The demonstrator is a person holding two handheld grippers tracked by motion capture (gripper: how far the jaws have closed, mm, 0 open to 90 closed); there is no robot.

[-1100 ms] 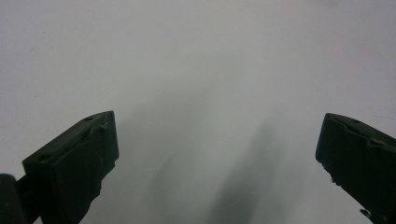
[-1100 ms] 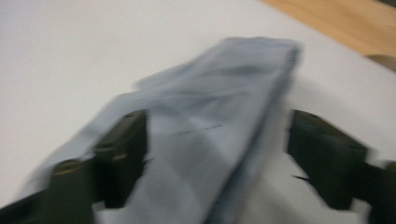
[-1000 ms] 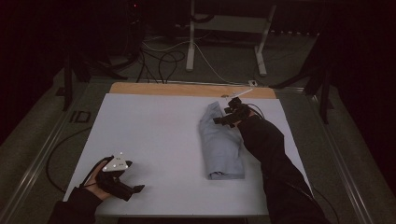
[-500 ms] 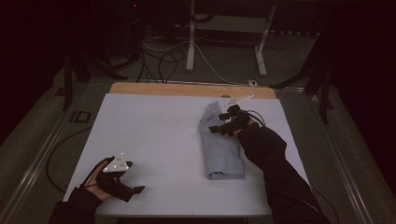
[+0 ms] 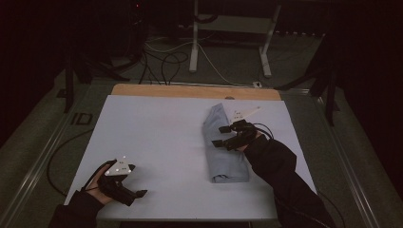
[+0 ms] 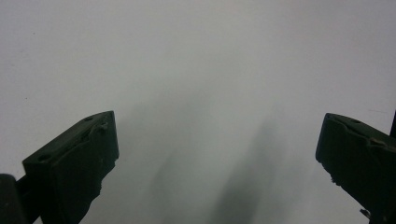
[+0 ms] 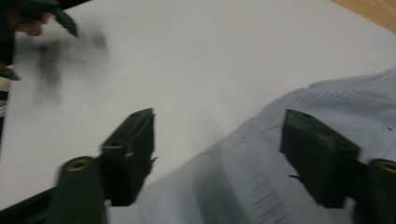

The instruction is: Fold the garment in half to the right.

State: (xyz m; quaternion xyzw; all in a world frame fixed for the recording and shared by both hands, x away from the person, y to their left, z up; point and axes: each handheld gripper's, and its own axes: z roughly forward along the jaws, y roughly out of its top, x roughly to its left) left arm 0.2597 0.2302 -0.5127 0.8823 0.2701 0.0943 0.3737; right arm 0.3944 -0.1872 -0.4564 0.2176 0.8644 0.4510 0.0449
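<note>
A folded light-blue cloth [image 5: 223, 142] lies lengthwise on the right half of the white table [image 5: 157, 137]. My right gripper [image 5: 222, 136] hovers over the cloth's middle, open, jaws pointing left. In the right gripper view the jaws stand wide apart above the cloth [image 7: 289, 168] and its left edge, with nothing between them. My left gripper [image 5: 135, 195] rests near the table's front left corner, open. In the left gripper view its jaws are spread over bare white table [image 6: 201, 84].
A wooden strip [image 5: 190, 91] runs along the table's far edge. Cables and white stand legs [image 5: 195, 42] lie on the dark floor beyond. The person's dark sleeve [image 5: 285, 175] crosses the front right of the table.
My right gripper has drawn back from the cloth's far end toward its middle. The left gripper has stayed put.
</note>
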